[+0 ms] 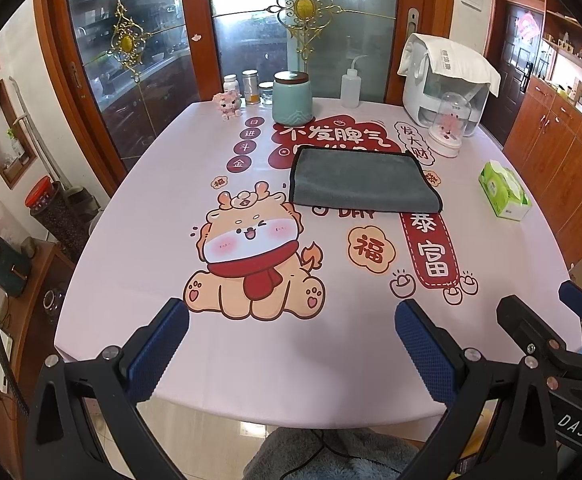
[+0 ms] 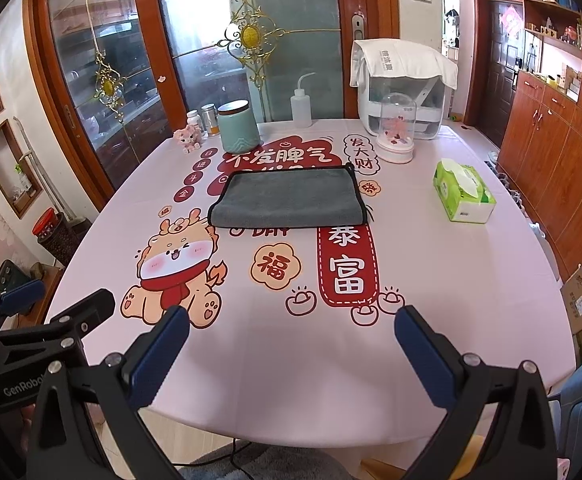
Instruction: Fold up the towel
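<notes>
A: Where is the towel point(image 1: 365, 181)?

B: Flat on the bench point(image 1: 291, 340), toward the far half; it is grey, dark-edged, and lies as a folded rectangle with its thick rounded fold along the near side; it covers part of the red printed characters, and the cartoon dragon print point(image 1: 253, 258) sits nearer and to its left.

A: And the two grippers?

B: The left gripper point(image 1: 293, 322) hangs over the near edge of the bench, jaws spread wide with nothing between them; the right gripper point(image 2: 293, 326) stands the same way, jaws released and bare; both are well apart from the towel, and neither touches the cloth.

A: Do they see each other?

B: Yes; the right one shows at the right edge of the left wrist view, the left one at the left edge of the right wrist view; they sit side by side.

A: What else is on the bench?

B: A green tissue box point(image 2: 465, 194) to the right of the towel, apart from it; a glass dome ornament point(image 2: 396, 130) behind that, just in front of a white appliance point(image 2: 405, 92) draped with a white cloth; a teal canister point(image 2: 238, 126) and a squeeze bottle point(image 2: 301, 106) along the far edge; a small pink figurine point(image 1: 229, 104) beside some jars at the far left.
</notes>
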